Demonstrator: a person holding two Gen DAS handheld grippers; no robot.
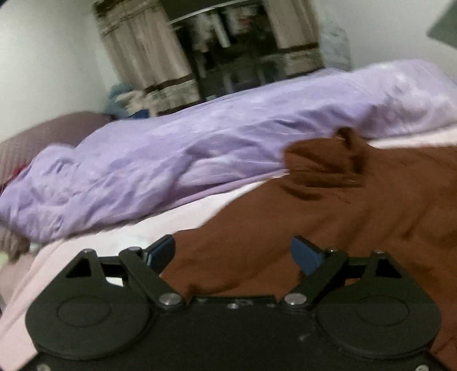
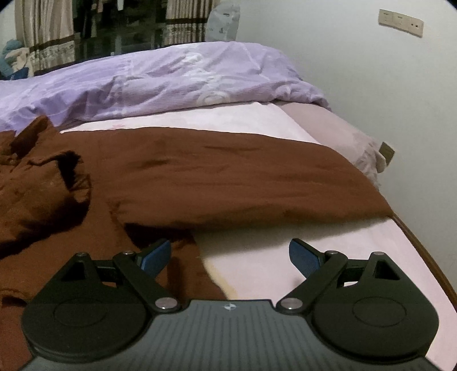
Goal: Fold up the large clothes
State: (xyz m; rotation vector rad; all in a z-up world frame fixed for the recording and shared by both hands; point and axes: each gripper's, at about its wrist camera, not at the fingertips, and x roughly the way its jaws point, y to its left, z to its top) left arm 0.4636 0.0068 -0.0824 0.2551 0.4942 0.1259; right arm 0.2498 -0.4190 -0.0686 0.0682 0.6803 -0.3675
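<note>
One brown garment (image 2: 217,177) lies lengthwise across the bed (image 2: 285,265), collar leftward, both the left gripper (image 1: 232,254) and right gripper (image 2: 230,254) spread wide, empty.

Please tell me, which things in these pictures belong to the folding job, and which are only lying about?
For the job:
brown garment, spread on the bed
left gripper, open, nothing between its jaws
right gripper, open, nothing between its jaws

Only lying about:
purple duvet
pink sheet
curtains
wall sockets
</note>
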